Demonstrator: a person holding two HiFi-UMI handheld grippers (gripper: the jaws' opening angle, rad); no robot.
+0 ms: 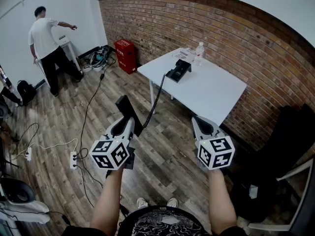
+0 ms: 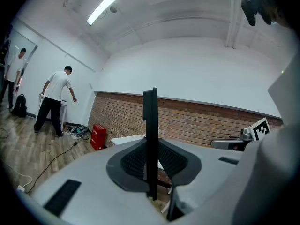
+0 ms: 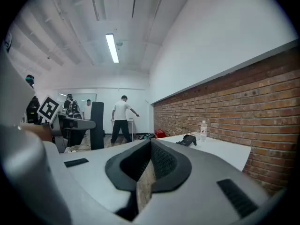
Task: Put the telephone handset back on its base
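In the head view my left gripper [image 1: 128, 123] is shut on a black telephone handset [image 1: 128, 112], held up over the wooden floor. Its coiled cord [image 1: 156, 98] runs up to the black telephone base [image 1: 178, 70] on the white table [image 1: 216, 92] ahead. In the left gripper view the handset [image 2: 150, 135] stands upright, edge-on between the jaws. My right gripper [image 1: 199, 123] is level with the left, shut and holding nothing. The right gripper view shows the base [image 3: 189, 139] on the table [image 3: 225, 150] and the handset [image 3: 97, 124] at the left.
A water bottle [image 1: 199, 50] stands behind the base by the brick wall. A red box [image 1: 125, 55] sits on the floor left of the table. A person [image 1: 47, 45] stands at the far left. Cables and a power strip [image 1: 74, 160] lie on the floor. A dark chair [image 1: 288, 146] is at the right.
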